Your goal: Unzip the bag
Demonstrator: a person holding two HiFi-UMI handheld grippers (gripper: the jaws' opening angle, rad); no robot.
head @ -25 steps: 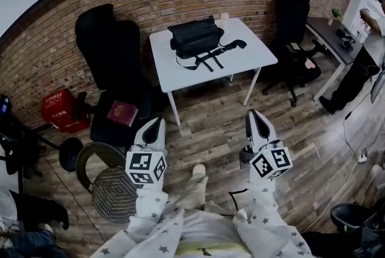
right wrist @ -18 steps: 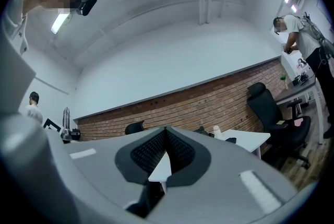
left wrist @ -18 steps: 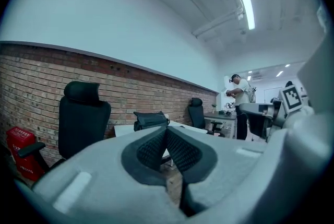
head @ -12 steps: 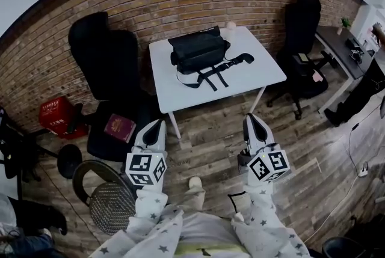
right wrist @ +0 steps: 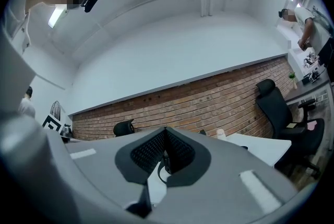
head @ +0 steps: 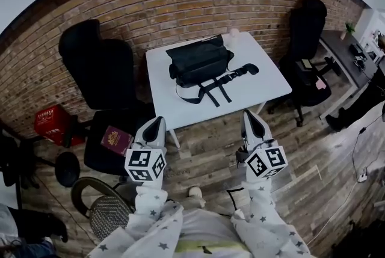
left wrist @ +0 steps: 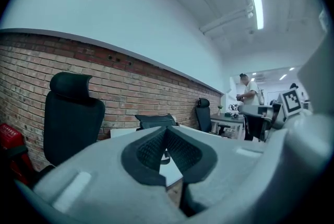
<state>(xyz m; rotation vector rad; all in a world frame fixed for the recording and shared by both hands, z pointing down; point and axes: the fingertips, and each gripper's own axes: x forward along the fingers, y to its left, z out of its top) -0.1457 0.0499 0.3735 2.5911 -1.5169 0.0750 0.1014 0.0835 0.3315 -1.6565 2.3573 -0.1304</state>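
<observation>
A black bag (head: 199,60) with a loose black strap (head: 224,79) lies on a small white table (head: 264,79) against the brick wall. In the left gripper view the bag (left wrist: 154,121) peeks above the jaws. My left gripper (head: 153,126) is shut and empty, held over the floor short of the table's front left. My right gripper (head: 253,121) is also shut and empty, just before the table's front right edge. Both are well apart from the bag. Their jaws (left wrist: 166,131) (right wrist: 166,136) meet with nothing between them.
A black office chair (head: 99,70) with a dark red book (head: 116,139) on its seat stands left of the table. Another black chair (head: 308,49) stands to the right, by a desk (head: 346,52). A red crate (head: 51,123) and a round stool (head: 108,211) sit at the left.
The view has moved closer to the table; the bag and table now sit lower and larger in the head view. Both grippers stay shut and keep their places before me.
</observation>
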